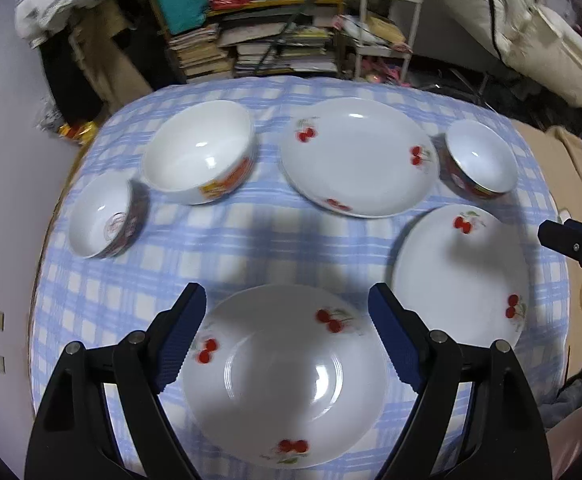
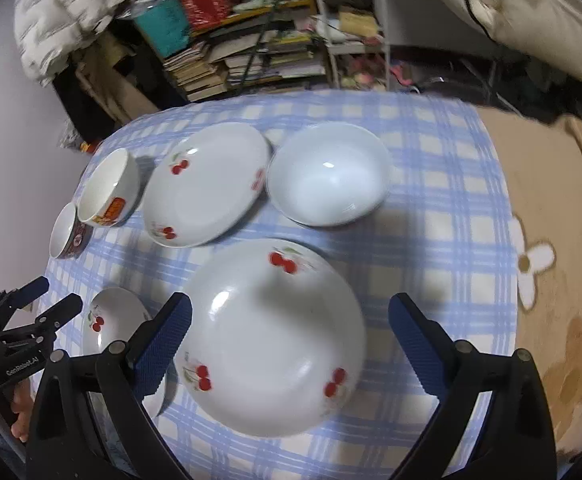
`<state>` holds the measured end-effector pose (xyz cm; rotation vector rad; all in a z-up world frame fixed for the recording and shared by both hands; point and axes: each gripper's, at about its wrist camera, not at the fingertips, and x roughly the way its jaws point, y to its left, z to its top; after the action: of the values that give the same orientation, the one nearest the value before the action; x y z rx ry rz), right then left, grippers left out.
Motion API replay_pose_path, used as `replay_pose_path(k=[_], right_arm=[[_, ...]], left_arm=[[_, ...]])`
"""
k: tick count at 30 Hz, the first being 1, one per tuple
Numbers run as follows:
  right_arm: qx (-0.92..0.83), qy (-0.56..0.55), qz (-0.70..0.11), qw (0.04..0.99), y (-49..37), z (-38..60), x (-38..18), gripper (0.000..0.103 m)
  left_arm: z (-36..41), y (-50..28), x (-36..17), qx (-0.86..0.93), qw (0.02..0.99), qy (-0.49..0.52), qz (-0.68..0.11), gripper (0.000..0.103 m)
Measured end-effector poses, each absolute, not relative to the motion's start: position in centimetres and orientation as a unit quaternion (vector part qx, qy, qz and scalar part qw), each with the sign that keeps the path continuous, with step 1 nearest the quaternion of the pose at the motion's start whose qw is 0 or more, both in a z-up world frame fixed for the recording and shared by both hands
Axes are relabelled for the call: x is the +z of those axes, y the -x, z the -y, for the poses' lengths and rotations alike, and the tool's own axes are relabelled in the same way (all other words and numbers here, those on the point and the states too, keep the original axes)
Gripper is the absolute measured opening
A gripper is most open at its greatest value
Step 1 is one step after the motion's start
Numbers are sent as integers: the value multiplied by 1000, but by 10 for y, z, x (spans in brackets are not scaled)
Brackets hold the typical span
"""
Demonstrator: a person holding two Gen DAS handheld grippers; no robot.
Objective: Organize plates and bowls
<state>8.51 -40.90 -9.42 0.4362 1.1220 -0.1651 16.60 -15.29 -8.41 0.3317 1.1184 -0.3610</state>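
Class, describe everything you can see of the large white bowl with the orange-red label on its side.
The large white bowl with the orange-red label looks like glossy ceramic, deep and round, empty and upright on the blue checked tablecloth. It sits at the far left, between a small patterned bowl and a cherry-print plate, very close to the small bowl.

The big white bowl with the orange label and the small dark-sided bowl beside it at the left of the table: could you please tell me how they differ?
The big white bowl is clearly wider and deeper than the small dark-sided bowl. Its outside is white with an orange label; the small bowl's outside is dark and patterned. The small bowl shows a reddish mark inside, while the big bowl's inside is plain. Both are white inside, empty, and stand on the checked tablecloth.
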Motion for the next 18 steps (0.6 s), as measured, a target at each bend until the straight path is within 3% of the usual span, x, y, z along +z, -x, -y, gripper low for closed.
replay_pose_path(k=[8,15,18], right_arm=[[-97,-251,-554,787,-77,438,-126,94],[-91,-300,-616,723,-77,451,-175,73],[-86,-319,-615,716,-75,454,-181,59]], left_arm=[[190,-171,-114,-180,794,-149,-561,82],[206,-176,-141,-195,765,-124,-602,82],[214,-177,-151,-204,752,-115,-616,82]])
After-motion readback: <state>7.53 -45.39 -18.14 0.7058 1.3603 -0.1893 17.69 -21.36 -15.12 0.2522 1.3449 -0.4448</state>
